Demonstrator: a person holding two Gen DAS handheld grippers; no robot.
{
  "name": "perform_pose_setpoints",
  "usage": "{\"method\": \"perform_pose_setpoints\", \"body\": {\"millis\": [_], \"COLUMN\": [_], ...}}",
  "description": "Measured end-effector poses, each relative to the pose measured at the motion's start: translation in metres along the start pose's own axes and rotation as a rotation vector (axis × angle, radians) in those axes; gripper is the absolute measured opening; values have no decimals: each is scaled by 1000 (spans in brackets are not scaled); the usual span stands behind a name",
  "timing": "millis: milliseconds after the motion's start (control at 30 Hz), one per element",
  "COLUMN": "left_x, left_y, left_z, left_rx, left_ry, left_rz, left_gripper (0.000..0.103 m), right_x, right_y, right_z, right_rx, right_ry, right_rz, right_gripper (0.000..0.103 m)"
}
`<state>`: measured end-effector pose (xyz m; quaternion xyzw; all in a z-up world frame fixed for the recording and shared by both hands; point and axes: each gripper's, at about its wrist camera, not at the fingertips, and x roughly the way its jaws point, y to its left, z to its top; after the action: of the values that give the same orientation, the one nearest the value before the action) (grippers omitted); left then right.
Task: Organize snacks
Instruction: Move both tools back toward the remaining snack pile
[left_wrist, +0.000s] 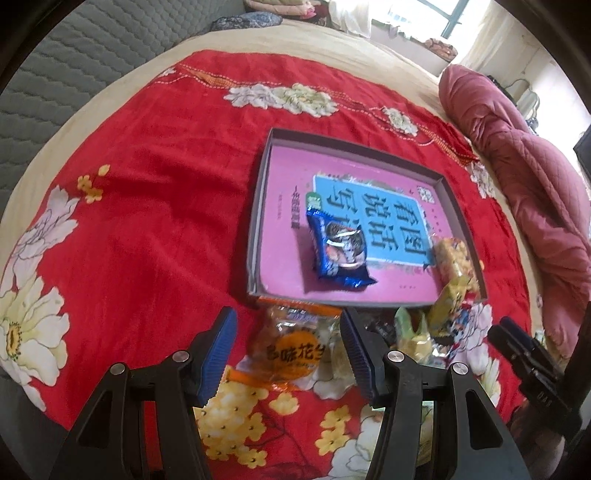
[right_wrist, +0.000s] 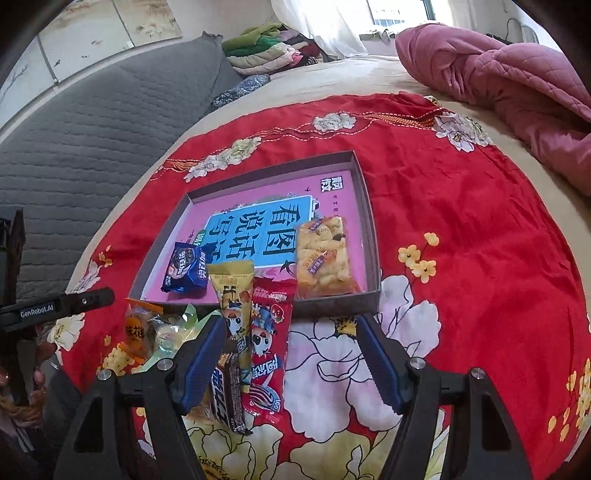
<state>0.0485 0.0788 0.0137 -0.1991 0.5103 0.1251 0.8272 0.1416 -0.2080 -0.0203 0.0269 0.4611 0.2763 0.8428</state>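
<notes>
Red cloth (right_wrist: 461, 229) with white and yellow flowers; pink-floored grey tray (right_wrist: 370, 229); blue packet (right_wrist: 184, 271); pads (left_wrist: 218, 356) seemingly blue.

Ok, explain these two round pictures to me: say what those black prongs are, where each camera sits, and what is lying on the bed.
The black prongs with blue pads are two hand-held grippers, each carrying a wide-angle camera that looks along its fingers. One picture is from the left gripper, the other from the right gripper. Both stand open and hold nothing.

On the red flowered cloth sits a shallow grey cardboard box with a pink printed bottom. Inside it lie a blue cookie packet and a clear packet of yellow puffed snacks. In front of the box, loose: an orange-labelled clear packet, a yellow stick packet, a red stick packet and a dark chocolate bar.
</notes>
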Motion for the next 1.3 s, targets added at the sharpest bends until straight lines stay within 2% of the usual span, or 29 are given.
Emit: {"method": "perform_pose_setpoints", "body": {"millis": [200,433,833,1067,1233,1300], "left_x": [10,19,29,36,39,40], "left_y": [3,2,3,4,3,2], "left_z": [-11,-17,-21,-23,-23,-24], "left_rx": [6,21,36,25,31,34], "left_ry": [26,44,61,72,73,73], "left_rz": [10,5,7,-7,-11,-12], "left_gripper": [60,60,60,60,60,60], "right_x": [10,21,45,58,62,62], "right_y": [-2,-8,-2,2,6,9], "right_z": [-5,-9,-17,-22,-21,-21], "right_rx": [-9,30,13,13,3,-15], "right_ry": [36,69,134,165,165,165], "right_rz": [-50,-16,22,30,54,56], "right_gripper": [72,72,56,52,32,29]}}
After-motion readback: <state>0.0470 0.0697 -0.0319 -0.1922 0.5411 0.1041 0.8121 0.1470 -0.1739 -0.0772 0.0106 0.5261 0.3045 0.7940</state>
